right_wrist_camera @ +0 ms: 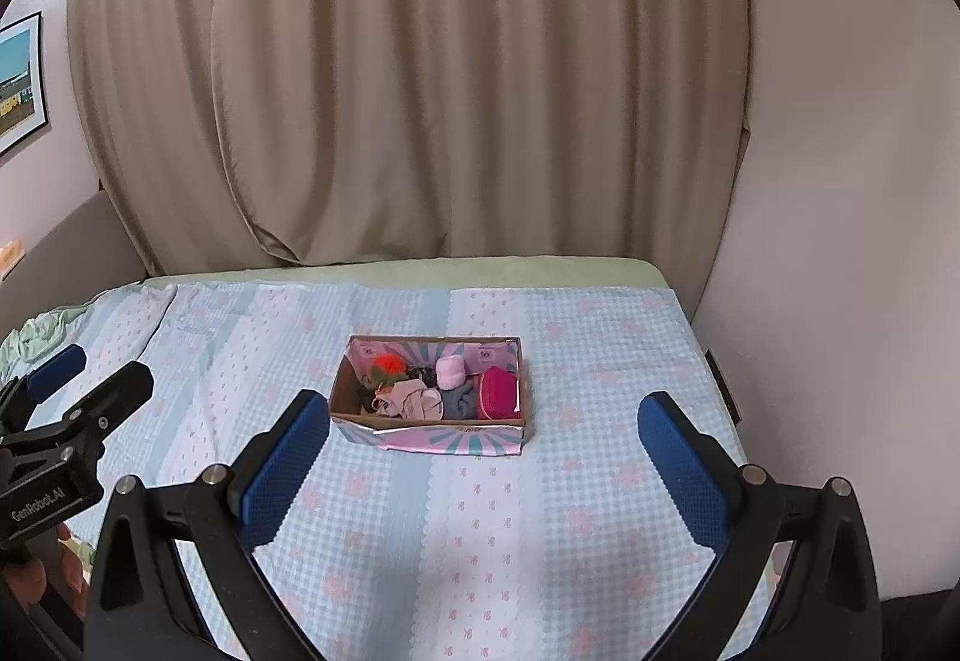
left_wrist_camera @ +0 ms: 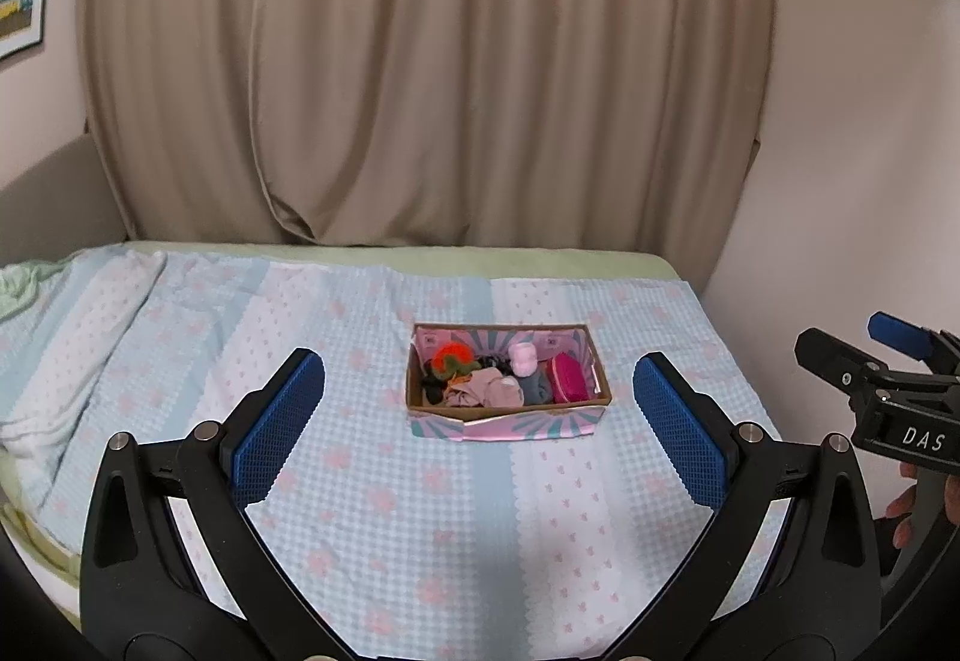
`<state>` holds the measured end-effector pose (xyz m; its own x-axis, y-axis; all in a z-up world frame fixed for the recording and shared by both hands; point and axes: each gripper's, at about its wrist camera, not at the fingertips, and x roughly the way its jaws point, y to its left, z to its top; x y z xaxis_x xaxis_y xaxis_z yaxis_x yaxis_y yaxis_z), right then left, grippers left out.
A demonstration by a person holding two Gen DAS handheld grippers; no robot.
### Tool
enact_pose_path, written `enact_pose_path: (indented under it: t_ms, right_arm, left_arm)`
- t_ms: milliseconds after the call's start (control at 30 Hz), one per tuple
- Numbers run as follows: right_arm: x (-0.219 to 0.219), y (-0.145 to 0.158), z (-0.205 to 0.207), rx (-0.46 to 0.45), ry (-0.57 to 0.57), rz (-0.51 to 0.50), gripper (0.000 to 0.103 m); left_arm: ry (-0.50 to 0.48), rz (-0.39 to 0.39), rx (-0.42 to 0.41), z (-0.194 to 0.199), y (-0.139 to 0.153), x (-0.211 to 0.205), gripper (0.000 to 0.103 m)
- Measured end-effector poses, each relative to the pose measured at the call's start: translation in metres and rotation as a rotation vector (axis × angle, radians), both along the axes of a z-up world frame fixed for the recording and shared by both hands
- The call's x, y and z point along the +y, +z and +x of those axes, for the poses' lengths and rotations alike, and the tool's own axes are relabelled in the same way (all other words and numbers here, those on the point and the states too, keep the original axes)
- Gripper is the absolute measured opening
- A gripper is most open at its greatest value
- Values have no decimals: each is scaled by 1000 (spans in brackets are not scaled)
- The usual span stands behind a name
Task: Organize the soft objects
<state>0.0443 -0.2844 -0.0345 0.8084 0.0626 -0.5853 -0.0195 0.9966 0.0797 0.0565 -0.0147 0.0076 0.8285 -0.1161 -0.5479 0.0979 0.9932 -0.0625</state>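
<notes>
We hold both tongs released and empty above the bedspread [left_wrist_camera: 420,511]. The box [left_wrist_camera: 510,418] of soft things sits mid-bed, straight ahead of the left gripper [left_wrist_camera: 480,424], ahead and slightly left of the right gripper [right_wrist_camera: 483,454]. Its long axis runs side to side, broadside to us. Neither hand looks clearly nearer.

Bedroom in a home. A bed [left_wrist_camera: 384,481] fills the foreground, covered by a light blue and white checked quilt [right_wrist_camera: 540,511] with pink flowers over a pale green sheet [left_wrist_camera: 420,250]. Beige floor-length curtains [left_wrist_camera: 420,61] hang behind the bed against plain walls. A framed picture [right_wrist_camera: 21,82] hangs on the left wall. Crumpled bedding [left_wrist_camera: 24,289] lies at the left edge.
</notes>
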Motion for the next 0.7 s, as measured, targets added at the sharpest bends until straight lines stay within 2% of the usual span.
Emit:
enact_pose_path:
  t_ms: [700]
  right_arm:
    - [-3, 3, -3, -16, -11, 7, 102]
  left_arm:
    - [-8, 54, -40, -4, 4, -13, 103]
